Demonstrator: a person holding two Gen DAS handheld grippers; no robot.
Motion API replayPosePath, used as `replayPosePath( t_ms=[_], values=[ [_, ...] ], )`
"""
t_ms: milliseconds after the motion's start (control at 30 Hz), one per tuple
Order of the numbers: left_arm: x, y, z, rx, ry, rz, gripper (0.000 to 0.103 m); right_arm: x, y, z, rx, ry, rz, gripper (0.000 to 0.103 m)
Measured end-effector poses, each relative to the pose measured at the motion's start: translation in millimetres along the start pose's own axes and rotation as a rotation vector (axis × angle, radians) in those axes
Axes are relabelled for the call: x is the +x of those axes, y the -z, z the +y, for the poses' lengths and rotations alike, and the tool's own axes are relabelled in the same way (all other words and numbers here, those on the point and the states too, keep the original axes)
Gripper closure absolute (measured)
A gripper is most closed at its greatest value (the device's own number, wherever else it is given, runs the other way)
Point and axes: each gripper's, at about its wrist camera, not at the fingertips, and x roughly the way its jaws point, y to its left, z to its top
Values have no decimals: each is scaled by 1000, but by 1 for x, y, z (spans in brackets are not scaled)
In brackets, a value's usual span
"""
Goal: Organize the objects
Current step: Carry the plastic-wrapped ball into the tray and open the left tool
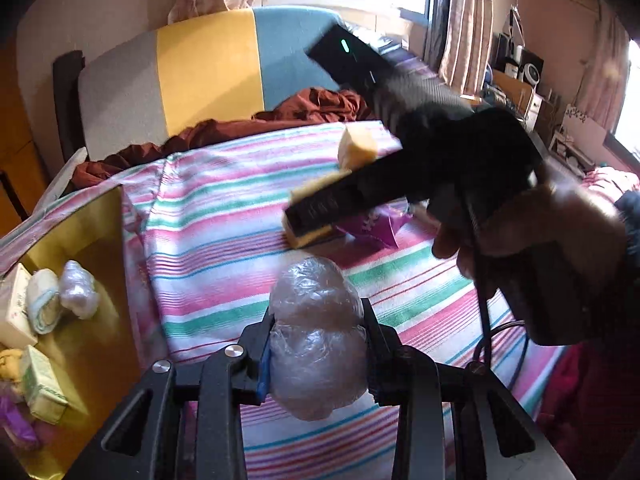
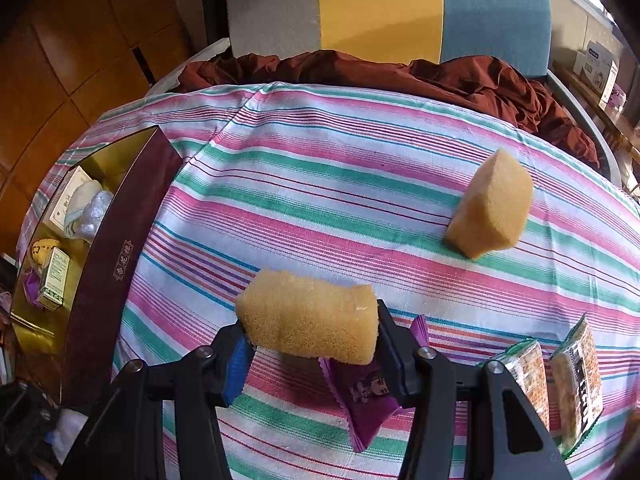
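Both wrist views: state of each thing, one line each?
left hand-held gripper: shut on plastic-wrapped bundle, lifted off the striped cloth
right hand-held gripper: shut on sponge
second sponge: loose on cloth
purple packet: lying flat
box: open, partly filled

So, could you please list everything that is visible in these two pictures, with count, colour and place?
plastic-wrapped bundle: 1, clear, between the left gripper's pads
sponge in grip: 1, yellow, between the right gripper's pads
loose sponge: 1, yellow, on the cloth, far right
purple packet: 1, on the cloth under the right gripper
snack packs: 2, green-edged, near right
box: 1, maroon outside, gold inside, on the left, holding small cartons and wrapped items
striped cloth: 1, pink, green, white
brown fabric: 1, behind the cloth
chair: 1, grey, yellow, blue
left gripper: black, shut
right gripper: black, shut
hand: 1, holding the right gripper
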Motion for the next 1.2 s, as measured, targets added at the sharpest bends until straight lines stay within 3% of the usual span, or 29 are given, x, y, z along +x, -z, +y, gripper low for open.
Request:
replayPosePath(
  t_ms=[133, 267, 467, 600, 900, 1000, 1067, 1200],
  values=[
    [-27, -3, 31, -48, -22, -43, 67, 0, 1, 1, -8, 9, -2, 49],
    [-49, 0, 87, -131, -86, -78, 67, 1, 2, 4, -23, 26, -2, 49],
    [-87, 31, 170, -293, -253, -87, 67, 2, 4, 10, -53, 63, -2, 49],
    [-89, 54, 208, -371, -340, -54, 67, 3, 5, 12, -65, 77, -2, 49],
    [-74, 82, 228, -437, -380, 18, 66, 6, 8, 15, -88, 109, 10, 48],
    [-71, 85, 232, -448, -375, 34, 61, 7, 9, 15, -92, 114, 14, 48],
    [-71, 88, 237, -477, -356, 41, 51, 7, 9, 15, -93, 116, 13, 48],
    [-74, 86, 236, -481, -358, 35, 51, 6, 9, 18, -91, 123, 9, 48]
  ],
)
